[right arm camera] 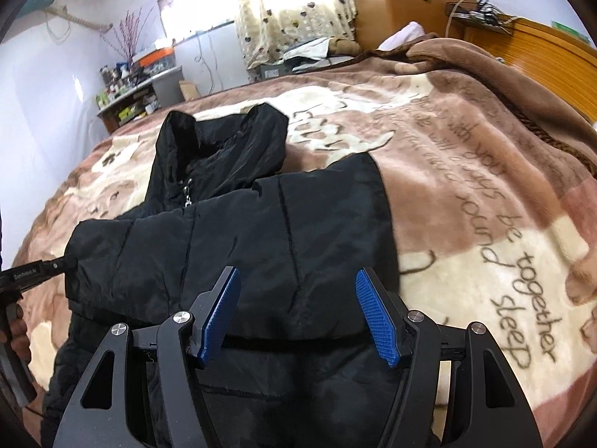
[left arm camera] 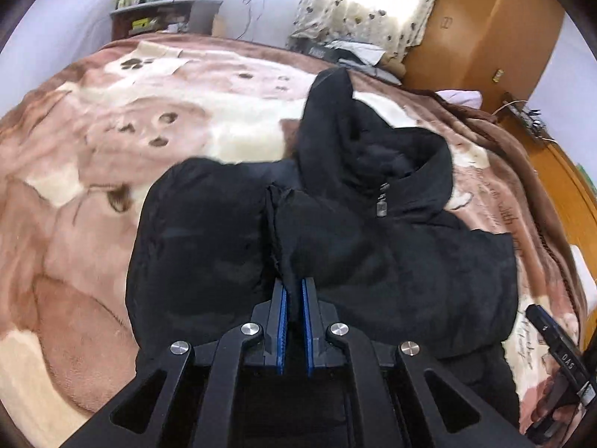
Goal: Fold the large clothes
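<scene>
Blue-padded left gripper (left arm camera: 294, 291) pinches a fold of the black puffer jacket (left arm camera: 354, 231), hiding its fingertips; right gripper (right arm camera: 296, 311) hovers agape above the jacket's hem, bed blanket (right arm camera: 466, 186) beneath.

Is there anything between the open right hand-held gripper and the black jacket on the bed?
Nothing visible. The right hand-held gripper hangs open directly over the jacket, with only bare jacket fabric between and beyond its fingers. The left hand-held gripper is shut on the jacket's edge, off to the side.
</scene>
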`<state>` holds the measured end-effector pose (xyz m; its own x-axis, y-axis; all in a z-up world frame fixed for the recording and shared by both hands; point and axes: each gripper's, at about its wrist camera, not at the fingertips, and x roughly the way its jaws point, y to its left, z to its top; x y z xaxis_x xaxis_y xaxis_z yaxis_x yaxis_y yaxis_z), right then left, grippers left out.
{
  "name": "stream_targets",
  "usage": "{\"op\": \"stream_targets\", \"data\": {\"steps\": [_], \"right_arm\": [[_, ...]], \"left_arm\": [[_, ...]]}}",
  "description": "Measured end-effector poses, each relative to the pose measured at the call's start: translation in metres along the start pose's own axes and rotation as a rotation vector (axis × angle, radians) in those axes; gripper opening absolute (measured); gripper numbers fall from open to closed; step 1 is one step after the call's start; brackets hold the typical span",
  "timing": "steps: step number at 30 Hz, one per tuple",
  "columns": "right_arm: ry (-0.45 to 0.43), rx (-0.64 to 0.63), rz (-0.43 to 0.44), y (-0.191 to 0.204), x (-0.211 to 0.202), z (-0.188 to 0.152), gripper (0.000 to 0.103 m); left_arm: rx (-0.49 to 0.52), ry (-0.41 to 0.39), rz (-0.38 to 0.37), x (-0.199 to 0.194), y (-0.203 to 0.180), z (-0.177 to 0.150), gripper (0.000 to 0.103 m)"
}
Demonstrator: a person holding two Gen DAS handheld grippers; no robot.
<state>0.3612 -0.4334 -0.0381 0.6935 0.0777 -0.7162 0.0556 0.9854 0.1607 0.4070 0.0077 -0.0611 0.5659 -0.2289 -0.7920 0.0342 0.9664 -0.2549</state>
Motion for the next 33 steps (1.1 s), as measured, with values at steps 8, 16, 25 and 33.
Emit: {"op": "stream_targets", "data": {"steps": [8, 16, 25, 33], "right_arm": [[0.075, -0.054, -0.049, 0.006, 0.045, 0.006, 0.065], [0.151, -0.037, -0.086, -0.003, 0.081, -0.010, 0.067], [0.196, -0.034, -0.076, -0.007, 0.094, -0.013, 0.072], [0.163, -0.021, -0.029, -0.004, 0.064, 0.013, 0.073]], "left_arm": [[0.033, 0.041, 0.061, 0.029, 0.004, -0.004, 0.008], [0.059, 0.083, 0.083, 0.051, 0.008, -0.009, 0.010], [0.063, 0.107, 0.104, 0.062, 0.007, -0.010, 0.011], [0.032, 0.119, 0.029, 0.031, 0.014, 0.012, 0.058]]}}
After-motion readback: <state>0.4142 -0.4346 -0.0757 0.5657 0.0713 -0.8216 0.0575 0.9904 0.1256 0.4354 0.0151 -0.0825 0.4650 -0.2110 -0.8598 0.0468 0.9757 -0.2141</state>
